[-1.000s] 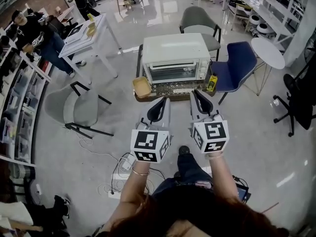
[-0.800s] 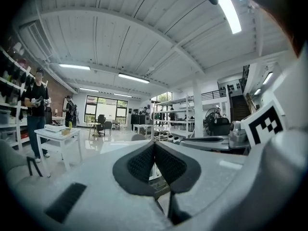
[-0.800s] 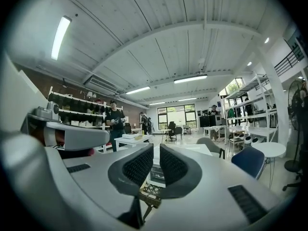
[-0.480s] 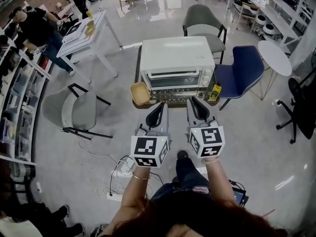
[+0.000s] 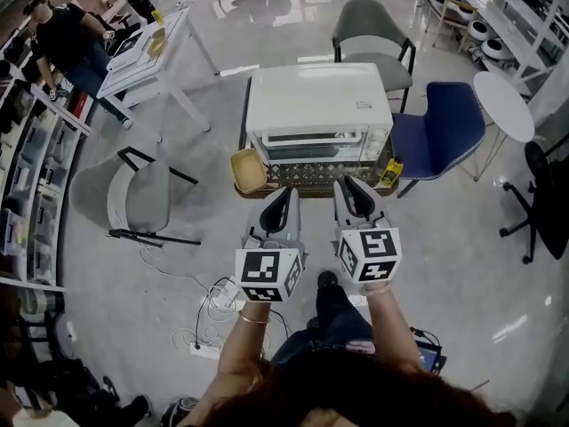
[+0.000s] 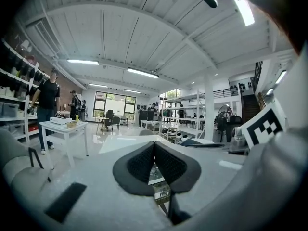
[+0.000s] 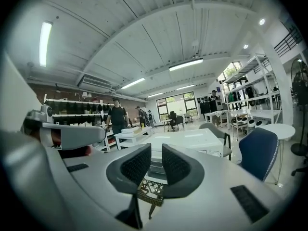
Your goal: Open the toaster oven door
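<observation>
Toaster oven (image 5: pixel 318 114) is white and sits on a low woven table (image 5: pixel 307 176), just past your grippers. Its glass door (image 5: pixel 313 149) is shut, with knobs on its right. A yellow tray (image 5: pixel 250 169) lies by its left side. A yellow bottle (image 5: pixel 389 173) stands at its right, near a blue chair (image 5: pixel 440 132). Your left gripper (image 5: pixel 289 190) has its jaws together. Your right gripper (image 5: pixel 349 183) has just been opening; its jaws are a little apart with nothing between them.
</observation>
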Action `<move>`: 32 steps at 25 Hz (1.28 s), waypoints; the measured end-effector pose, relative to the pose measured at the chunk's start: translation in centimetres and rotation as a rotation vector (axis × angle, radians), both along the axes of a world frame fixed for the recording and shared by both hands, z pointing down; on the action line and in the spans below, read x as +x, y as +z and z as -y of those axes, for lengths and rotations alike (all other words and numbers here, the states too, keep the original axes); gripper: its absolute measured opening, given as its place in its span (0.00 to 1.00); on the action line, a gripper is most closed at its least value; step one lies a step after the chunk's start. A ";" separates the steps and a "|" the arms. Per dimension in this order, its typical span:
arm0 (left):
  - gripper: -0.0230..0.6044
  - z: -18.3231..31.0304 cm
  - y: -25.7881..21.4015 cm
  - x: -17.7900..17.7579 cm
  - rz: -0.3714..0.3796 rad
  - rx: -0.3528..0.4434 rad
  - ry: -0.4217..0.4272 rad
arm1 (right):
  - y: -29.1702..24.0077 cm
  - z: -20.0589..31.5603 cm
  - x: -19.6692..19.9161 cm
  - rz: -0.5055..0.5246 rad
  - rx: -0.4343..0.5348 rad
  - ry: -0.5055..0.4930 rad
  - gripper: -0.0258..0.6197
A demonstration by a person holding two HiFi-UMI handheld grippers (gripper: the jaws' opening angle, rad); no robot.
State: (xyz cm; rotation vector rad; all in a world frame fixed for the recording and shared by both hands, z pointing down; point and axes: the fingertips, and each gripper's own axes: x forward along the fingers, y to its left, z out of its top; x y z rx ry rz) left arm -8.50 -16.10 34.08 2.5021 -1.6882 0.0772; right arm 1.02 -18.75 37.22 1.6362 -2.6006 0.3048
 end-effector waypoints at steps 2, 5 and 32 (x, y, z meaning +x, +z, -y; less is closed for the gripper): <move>0.06 0.8 0.5 0.2 -0.002 -0.006 -0.005 | 0.6 0.9 0.1 0.005 -0.015 -0.003 0.11; 0.06 1.8 1.1 0.4 -0.001 -0.011 -0.012 | 1.5 2.2 0.3 0.016 -0.036 -0.002 0.11; 0.06 10.7 5.4 0.2 -0.004 -0.082 -0.040 | 10.2 11.7 0.4 0.326 -0.301 0.050 0.21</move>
